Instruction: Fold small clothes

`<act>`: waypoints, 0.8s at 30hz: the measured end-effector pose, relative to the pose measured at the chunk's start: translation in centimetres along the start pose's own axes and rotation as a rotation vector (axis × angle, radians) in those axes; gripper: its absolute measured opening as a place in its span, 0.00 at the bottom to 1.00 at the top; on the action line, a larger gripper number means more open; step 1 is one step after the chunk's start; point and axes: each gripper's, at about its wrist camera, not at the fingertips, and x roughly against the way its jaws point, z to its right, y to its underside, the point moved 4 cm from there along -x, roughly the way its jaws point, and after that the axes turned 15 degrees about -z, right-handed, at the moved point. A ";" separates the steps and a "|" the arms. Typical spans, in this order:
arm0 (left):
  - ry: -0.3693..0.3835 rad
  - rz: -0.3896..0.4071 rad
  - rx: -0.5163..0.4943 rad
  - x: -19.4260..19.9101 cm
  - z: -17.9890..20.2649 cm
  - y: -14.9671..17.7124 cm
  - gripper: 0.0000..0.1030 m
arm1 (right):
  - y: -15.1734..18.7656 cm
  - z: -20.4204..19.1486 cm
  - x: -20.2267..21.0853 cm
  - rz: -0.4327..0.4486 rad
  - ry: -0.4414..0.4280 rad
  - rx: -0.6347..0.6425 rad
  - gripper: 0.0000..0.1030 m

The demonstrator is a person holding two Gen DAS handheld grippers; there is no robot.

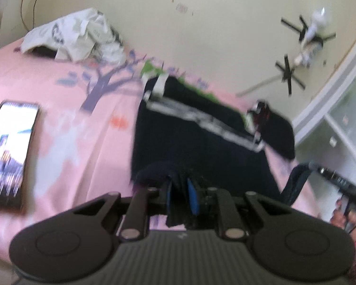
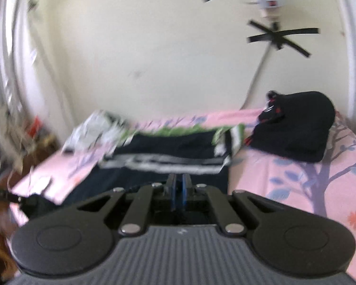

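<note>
Pink tree-printed bedsheet [image 1: 59, 123] is seen beneath a dark striped garment [image 1: 197, 128] at frame centre. Its near hem is pinched in the closed left gripper [image 1: 180, 194]. The right gripper [image 2: 178, 190], lower centre, is closed on the garment's near edge; blur obscures detail

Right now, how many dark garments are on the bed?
2, as far as the blur allows. The navy garment with white stripes lies mid-bed, its near edge pinched by both grippers. A black folded garment sits to its right near the wall. The white pile may hide more.
</note>
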 end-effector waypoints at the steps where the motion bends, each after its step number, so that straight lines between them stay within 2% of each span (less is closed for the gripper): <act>1: 0.000 0.012 0.000 -0.3 0.2 -1.4 0.14 | -0.8 0.6 -0.4 0.006 -0.007 -0.029 0.00; 4: -0.005 0.024 0.005 -2.1 0.9 -6.4 0.13 | -3.9 2.3 -2.7 0.025 -0.021 -0.117 0.00; 6: -0.039 0.050 0.014 -4.1 1.3 -10.5 0.12 | -6.2 2.7 -5.0 0.055 0.064 -0.123 0.00; 8: -0.131 0.077 0.043 -6.5 1.3 -14.1 0.14 | -7.5 2.6 -7.1 0.072 0.172 -0.086 0.00; 9: -0.172 0.065 0.058 -7.7 1.1 -15.2 0.20 | -7.6 2.7 -7.9 0.040 0.165 -0.090 0.00; 10: -0.195 0.033 0.079 -8.5 0.7 -15.6 0.23 | -7.3 2.5 -8.3 -0.014 0.086 -0.099 0.02; 11: -0.176 0.018 0.074 -8.8 0.6 -15.3 0.24 | -6.5 2.0 -8.2 -0.057 -0.010 -0.082 0.26; 12: -0.149 0.020 0.027 -8.6 0.6 -14.5 0.29 | -5.2 1.1 -7.7 -0.085 -0.060 -0.034 0.36; 13: -0.157 0.021 -0.011 -8.4 0.6 -13.6 0.37 | -3.9 0.0 -7.1 -0.094 -0.058 0.042 0.66; 14: -0.185 0.021 -0.039 -8.1 0.4 -12.7 0.39 | -2.7 -1.1 -6.6 -0.094 -0.042 0.129 0.83; 16: -0.207 0.009 -0.084 -7.7 0.0 -11.4 0.41 | -0.4 -3.4 -6.4 -0.113 -0.001 0.310 0.82; 18: -0.202 0.001 -0.114 -7.4 0.2 -10.8 0.41 | 1.2 -5.0 -7.3 -0.162 0.017 0.426 0.82; 21: -0.240 0.006 -0.221 -7.5 1.4 -10.2 0.43 | 2.5 -6.0 -9.5 -0.246 0.022 0.499 0.78; 24: -0.275 -0.011 -0.323 -8.7 2.5 -9.6 0.44 | 3.0 -5.4 -11.2 -0.325 0.017 0.474 0.63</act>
